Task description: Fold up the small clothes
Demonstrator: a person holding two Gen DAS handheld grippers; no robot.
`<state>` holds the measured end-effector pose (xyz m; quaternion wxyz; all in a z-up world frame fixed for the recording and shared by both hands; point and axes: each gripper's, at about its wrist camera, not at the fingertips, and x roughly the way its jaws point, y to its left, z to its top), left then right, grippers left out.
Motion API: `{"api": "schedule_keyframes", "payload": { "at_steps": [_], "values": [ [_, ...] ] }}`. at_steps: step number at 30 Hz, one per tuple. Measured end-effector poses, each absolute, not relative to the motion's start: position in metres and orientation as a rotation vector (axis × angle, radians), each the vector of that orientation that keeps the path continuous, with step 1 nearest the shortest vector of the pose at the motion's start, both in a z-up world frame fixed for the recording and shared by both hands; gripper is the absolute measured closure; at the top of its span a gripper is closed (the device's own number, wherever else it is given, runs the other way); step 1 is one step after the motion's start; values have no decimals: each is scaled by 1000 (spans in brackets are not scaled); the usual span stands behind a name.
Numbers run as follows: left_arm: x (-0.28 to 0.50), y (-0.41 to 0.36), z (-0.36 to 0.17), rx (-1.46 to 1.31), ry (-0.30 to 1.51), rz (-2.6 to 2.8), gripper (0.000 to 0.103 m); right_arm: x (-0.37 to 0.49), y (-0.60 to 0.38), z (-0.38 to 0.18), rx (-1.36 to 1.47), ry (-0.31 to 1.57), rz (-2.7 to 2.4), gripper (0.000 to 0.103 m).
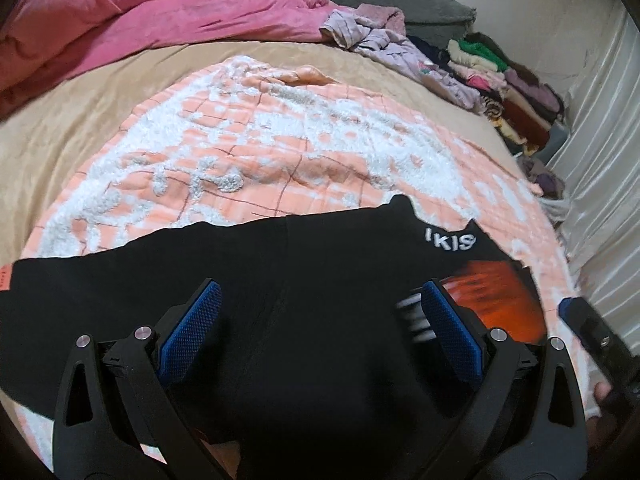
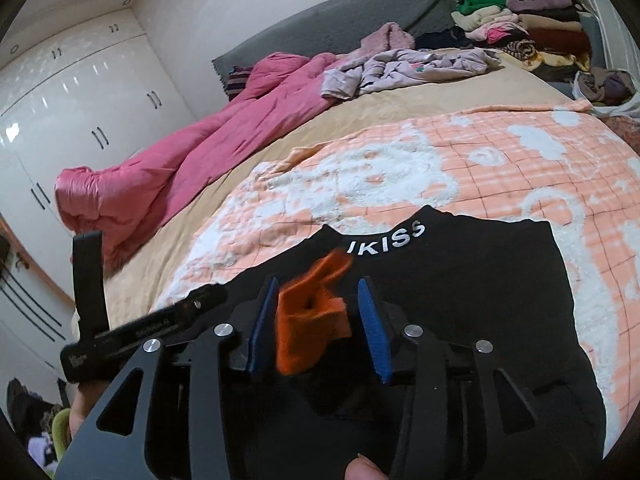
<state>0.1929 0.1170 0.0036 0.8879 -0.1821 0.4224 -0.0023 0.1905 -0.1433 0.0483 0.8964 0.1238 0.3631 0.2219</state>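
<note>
A black garment [image 1: 280, 300] with white lettering lay flat on the peach-and-white blanket [image 1: 260, 152] spread over the bed. The left gripper [image 1: 320, 320] hovered above it, fingers spread wide and holding nothing. The right gripper [image 2: 316, 320] had its fingers parted around an orange cloth [image 2: 312, 320]; whether they pinched it I couldn't tell.

I work on a bed [image 2: 224, 184] w/ a tan sheet. Landmark: the peach-and-white blanket [image 1: 280, 152] spread flat on it. On the blanket's near edge lies the black garment [image 1: 320, 280]. Beyond the blanket: pink comforter [image 1: 160, 12], bunched, & a lilac clothes heap [image 2: 408, 66] beside it. Past the heap, by the wall, folded clothes stack [image 2: 520, 24].
</note>
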Motion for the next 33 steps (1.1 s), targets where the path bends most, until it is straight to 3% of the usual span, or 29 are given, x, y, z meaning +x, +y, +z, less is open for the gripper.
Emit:
{"api": "schedule_keyframes", "payload": {
  "at_steps": [5,9,12,13,15,17,22,30,32,33],
  "values": [
    [195,116,-5,-455,914,-96,11,187,-157,51,206,728,393,52],
    [198,105,-19,-423,974,-108,24,180,-180,43,154,721,292,49],
    [201,100,-29,-378,1010,-77,29,175,-202,34,150,722,235,45],
    [201,98,-34,-373,1025,-80,37,174,-208,31,150,727,222,45],
    [202,94,-39,-348,1042,-69,45,171,-222,24,158,737,190,45],
    [202,87,-41,-288,1040,-44,48,169,-237,17,168,750,161,45],
    [200,76,-41,-222,1024,-72,91,165,-261,5,208,769,126,42],
    [192,91,-12,-257,928,-85,94,165,-263,0,199,772,121,39],
    [192,92,-12,-231,930,-71,91,166,-262,-2,183,775,109,39],
    [193,92,-13,-225,938,-60,84,166,-262,-2,182,776,110,39]
  ]
}}
